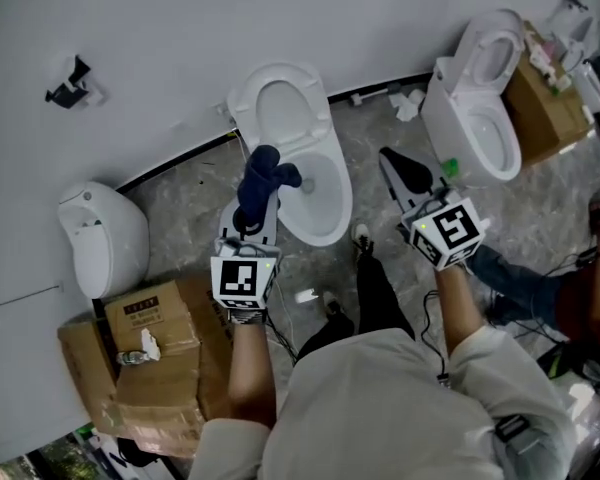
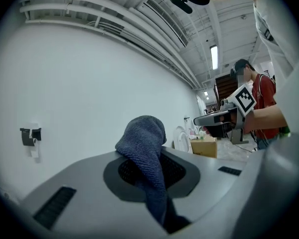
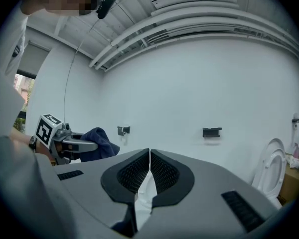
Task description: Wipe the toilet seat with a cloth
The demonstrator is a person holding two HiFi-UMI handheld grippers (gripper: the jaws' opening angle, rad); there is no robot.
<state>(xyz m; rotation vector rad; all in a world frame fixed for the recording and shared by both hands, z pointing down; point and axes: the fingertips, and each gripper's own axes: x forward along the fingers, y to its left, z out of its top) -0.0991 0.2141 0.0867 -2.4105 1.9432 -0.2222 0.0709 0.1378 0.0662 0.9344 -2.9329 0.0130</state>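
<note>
**A:** Head view. The left gripper (image 1: 250, 223) pinches the blue cloth (image 1: 263, 176), which is bunched up over the near left edge of the toilet (image 1: 332, 173). The right gripper (image 1: 390, 160) is pressed together with nothing in it, off to the right of the bowl.

**B:** Technique?

**A:** My suggestion: lower the cloth until it flattens on the seat ring, then follow the ring round. Keep the loose end out of the bowl.

**B:** Left gripper view?

**A:** The cloth (image 2: 144, 148) humps above the pads and is clamped low. This toilet isn't in the frame.

**B:** Right gripper view?

**A:** The jaws meet and hold nothing. A second toilet (image 3: 271, 168) stands at the far right.

**B:** Clearance?

**A:** The wall (image 1: 160, 38) is close behind and the boxes (image 1: 155, 358) sit by the left elbow. The right side looks more open, so I'd sweep that way.
</note>
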